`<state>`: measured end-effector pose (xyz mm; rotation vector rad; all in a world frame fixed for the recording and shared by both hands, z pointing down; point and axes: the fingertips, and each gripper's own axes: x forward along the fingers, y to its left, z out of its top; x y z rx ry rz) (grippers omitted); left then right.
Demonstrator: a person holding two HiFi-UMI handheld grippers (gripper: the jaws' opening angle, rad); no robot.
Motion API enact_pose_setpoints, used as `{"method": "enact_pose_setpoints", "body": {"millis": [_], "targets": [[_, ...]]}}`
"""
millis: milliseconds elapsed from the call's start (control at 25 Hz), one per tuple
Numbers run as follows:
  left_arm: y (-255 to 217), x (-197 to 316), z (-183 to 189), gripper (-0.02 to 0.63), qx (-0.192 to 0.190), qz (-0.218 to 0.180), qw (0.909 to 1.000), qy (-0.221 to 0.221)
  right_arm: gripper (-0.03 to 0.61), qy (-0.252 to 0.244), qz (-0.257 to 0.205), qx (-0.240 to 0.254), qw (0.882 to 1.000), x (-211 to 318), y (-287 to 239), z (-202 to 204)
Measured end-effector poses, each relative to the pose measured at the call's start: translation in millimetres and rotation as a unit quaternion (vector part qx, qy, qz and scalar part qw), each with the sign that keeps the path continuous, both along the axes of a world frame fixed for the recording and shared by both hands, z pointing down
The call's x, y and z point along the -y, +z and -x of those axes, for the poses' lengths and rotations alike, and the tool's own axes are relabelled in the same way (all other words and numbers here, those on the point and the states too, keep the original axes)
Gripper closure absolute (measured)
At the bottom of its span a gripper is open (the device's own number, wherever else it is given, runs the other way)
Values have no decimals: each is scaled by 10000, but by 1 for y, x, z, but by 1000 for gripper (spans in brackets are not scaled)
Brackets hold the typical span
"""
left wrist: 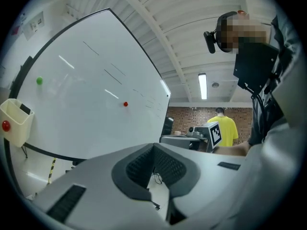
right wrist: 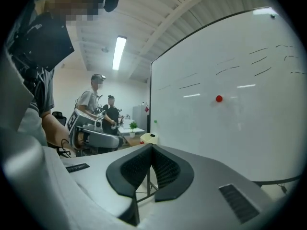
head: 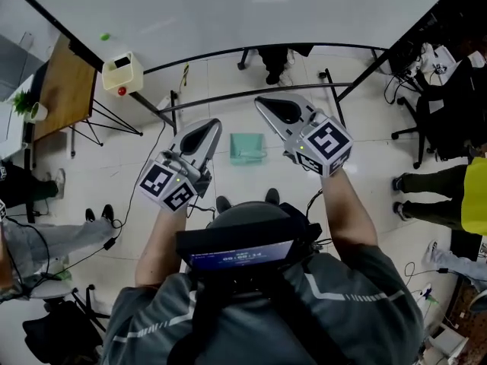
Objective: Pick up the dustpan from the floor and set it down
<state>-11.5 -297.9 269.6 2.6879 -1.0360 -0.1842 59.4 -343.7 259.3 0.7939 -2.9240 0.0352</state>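
**Head view.** The dustpan [head: 247, 148] lies flat on the floor, just beyond the wearer's shoes and short of the whiteboard [head: 228, 10] stand. From above it sits between the two grippers, but well below them. The left gripper [head: 212, 125] and right gripper [head: 262, 103] both hang high and about level, pointing at the whiteboard, and neither touches the dustpan. Count here: one dustpan, two grippers, one whiteboard, one box [head: 122, 72] at the whiteboard's lower edge, one table [head: 65, 86].

**Left gripper view.** Its jaws are closed tip to tip with nothing between them. The dustpan is out of this view. On the whiteboard sit one green magnet [left wrist: 39, 80] and one red magnet [left wrist: 125, 104], and a third, also red, is on the box. One person in yellow [left wrist: 224, 128] stands at the back.

**Right gripper view.** Its jaws are likewise pressed together and empty, and again no dustpan shows. One red magnet shows on the whiteboard. Two people stand far off, one in grey [right wrist: 93, 102] and one in black [right wrist: 112, 111].

**What could go wrong.** I judge that the dustpan has no grip on it at all. If a gripper goes down with its jaws closed like this, it would shove the light pan across the smooth tiles and not take it. The stand's legs are close to the pan and cables [head: 133, 196] run across the floor nearby, so a low reach could knock or snag on either. A pinch on the thin rim could also slip as the pan rises.
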Motion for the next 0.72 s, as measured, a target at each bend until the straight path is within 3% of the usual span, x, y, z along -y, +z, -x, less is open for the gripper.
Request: {"method": "enact_pose_setpoints", "body": {"millis": [560, 720], "targets": [[-26, -1, -16, 591, -88, -62, 9999, 69, 554, 152, 85, 89, 9998, -5, -27, -22], [-34, -7, -22, 591, -334, -52, 9994, 25, 553, 164, 115, 53, 9998, -7, -23, -34]]}}
